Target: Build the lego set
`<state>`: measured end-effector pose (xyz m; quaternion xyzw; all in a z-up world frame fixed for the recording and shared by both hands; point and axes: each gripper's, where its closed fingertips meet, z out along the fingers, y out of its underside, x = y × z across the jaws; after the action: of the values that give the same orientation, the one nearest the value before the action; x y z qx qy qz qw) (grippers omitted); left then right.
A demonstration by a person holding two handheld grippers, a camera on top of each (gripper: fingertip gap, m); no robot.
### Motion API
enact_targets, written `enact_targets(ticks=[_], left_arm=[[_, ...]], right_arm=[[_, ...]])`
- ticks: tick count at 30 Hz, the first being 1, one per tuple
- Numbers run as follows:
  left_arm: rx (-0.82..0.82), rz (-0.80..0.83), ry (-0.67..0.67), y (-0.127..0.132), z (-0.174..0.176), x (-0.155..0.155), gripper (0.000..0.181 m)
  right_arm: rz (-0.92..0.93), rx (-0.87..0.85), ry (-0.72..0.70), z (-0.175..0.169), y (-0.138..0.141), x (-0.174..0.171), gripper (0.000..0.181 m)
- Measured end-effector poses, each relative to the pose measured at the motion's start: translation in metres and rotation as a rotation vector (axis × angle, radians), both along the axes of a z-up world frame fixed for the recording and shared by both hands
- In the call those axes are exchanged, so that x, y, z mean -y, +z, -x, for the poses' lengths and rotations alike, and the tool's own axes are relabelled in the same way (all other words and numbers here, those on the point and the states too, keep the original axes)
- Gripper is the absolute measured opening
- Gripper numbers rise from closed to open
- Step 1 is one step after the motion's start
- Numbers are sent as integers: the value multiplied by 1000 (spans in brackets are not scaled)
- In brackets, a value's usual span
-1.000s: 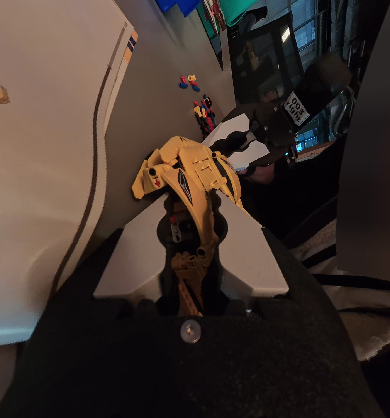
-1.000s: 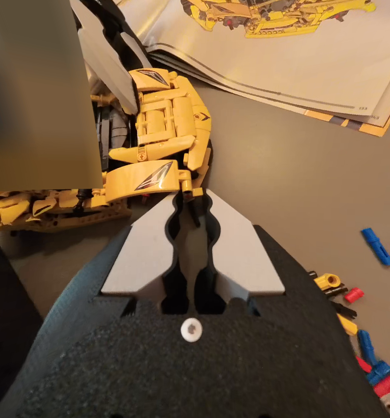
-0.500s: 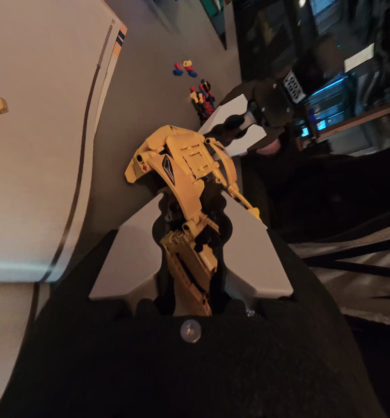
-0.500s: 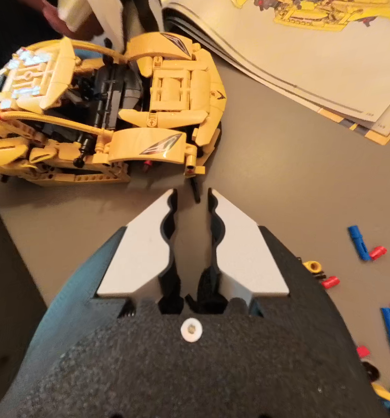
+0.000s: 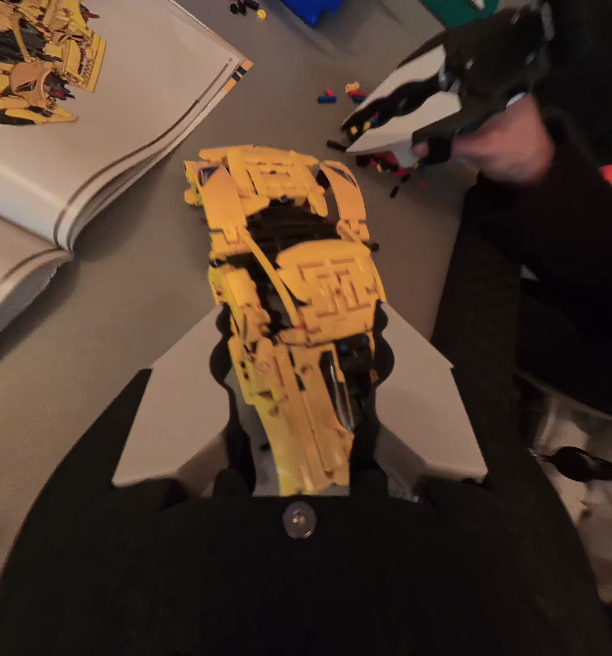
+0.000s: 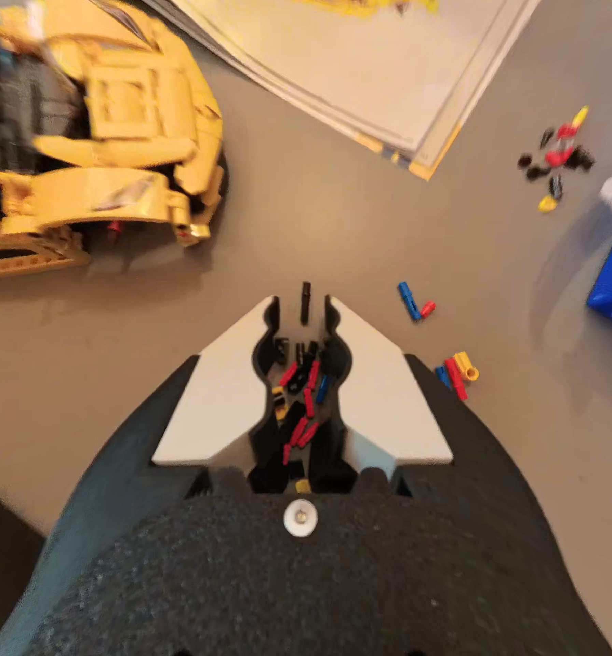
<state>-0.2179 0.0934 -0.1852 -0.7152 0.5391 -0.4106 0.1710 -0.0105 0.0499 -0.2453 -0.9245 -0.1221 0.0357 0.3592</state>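
The yellow car [image 5: 283, 284] looks mostly built, its tail clamped in the left gripper [image 5: 297, 340], while the right gripper [image 6: 301, 301], jaws narrowly parted and seemingly empty, hovers over loose pins [image 6: 304, 401] awaiting fitting.

Bare table [image 6: 333, 220] lies open between the yellow car [image 6: 95, 142], the open booklet [image 6: 350, 71] and scattered loose pins [image 6: 414, 305].

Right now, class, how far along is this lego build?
Done: the yellow car has most of its body panels on. In hand: the left hand-held gripper is shut on the car; the right hand-held gripper hangs open over a black pin. Left: loose pins are unfitted.
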Motion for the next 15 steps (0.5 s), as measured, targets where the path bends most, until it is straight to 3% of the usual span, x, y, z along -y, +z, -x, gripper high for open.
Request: enact_targets(ticks=[3,5,6,9,13,15], left_arm=[[-12,-131,57,-4,20,31,96],[-19,-189,86,-5,30,49,98],[-65,-234,88,-10,36,56,101],[-136,-342,142,-21,47,60,105],[-148,-309,198,-27,56,50,98],[-170,-298,197,-28,69,45,92]], right_arm=[[-165,-50,193,34,31,-2,41],[-209,-104,338,58,35,-2,72],[-184,-109,368,64,30,-2,76],[-101,-91,417,79,10,-10,80],[-41,-137,441,104,4,-11,77],[-4,-169,444,113,6,-3,66]])
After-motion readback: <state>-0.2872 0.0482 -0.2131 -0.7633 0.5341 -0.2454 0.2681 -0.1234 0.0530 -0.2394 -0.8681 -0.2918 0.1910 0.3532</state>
